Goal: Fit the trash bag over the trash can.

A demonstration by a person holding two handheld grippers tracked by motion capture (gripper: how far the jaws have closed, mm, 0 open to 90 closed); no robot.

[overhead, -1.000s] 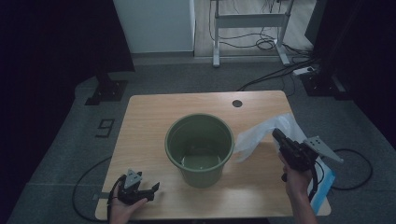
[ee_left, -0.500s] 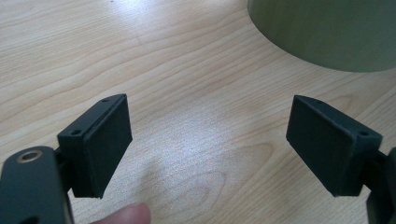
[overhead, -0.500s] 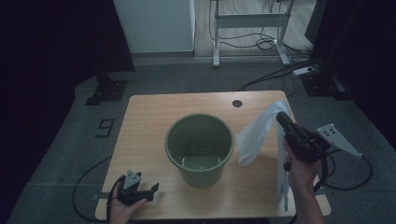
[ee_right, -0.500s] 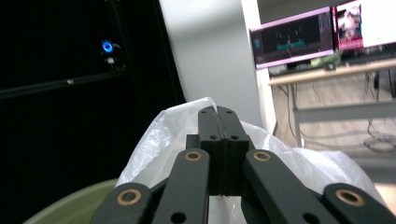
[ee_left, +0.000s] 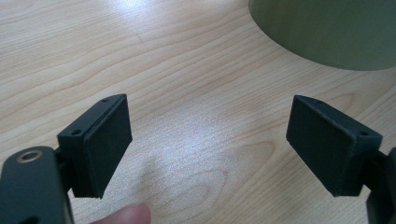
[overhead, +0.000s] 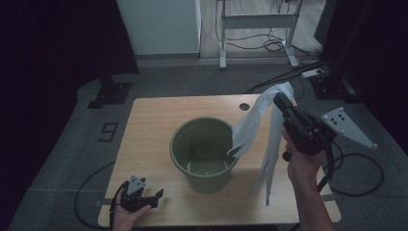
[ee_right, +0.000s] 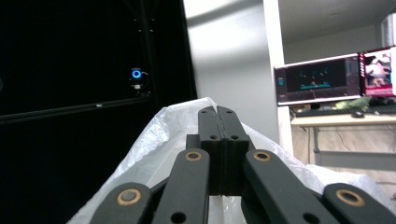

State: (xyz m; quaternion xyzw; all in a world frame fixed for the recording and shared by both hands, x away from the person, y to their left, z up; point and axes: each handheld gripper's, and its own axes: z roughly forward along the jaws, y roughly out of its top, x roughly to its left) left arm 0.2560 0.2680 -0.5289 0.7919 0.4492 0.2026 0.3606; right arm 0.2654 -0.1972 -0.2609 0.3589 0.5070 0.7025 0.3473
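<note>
A green bucket (overhead: 206, 154) stands upright in the middle of the wooden table (overhead: 154, 125); its side (ee_left: 327, 32) fills the top right of the left gripper view. My right gripper (overhead: 280, 101) is lifted high over the table's right side and is shut on a thin white plastic bag (overhead: 260, 130). The bag hangs down beside the bucket's right rim, its lower end near the table. In the right gripper view the jaws are pressed together (ee_right: 218, 114) with the white bag (ee_right: 159, 135) bunched around them. My left gripper (overhead: 156, 196) rests at the table's front left, open and holding nothing (ee_left: 208, 149).
A small round cable hole (overhead: 244, 106) sits near the table's far edge. Cables lie on the floor to the right and behind, beside a desk frame (overhead: 257, 21). A monitor (ee_right: 322, 79) glows in the right gripper view.
My right gripper has risen well above the table with the bag, which now hangs stretched instead of lying crumpled. The left gripper has stayed put.
</note>
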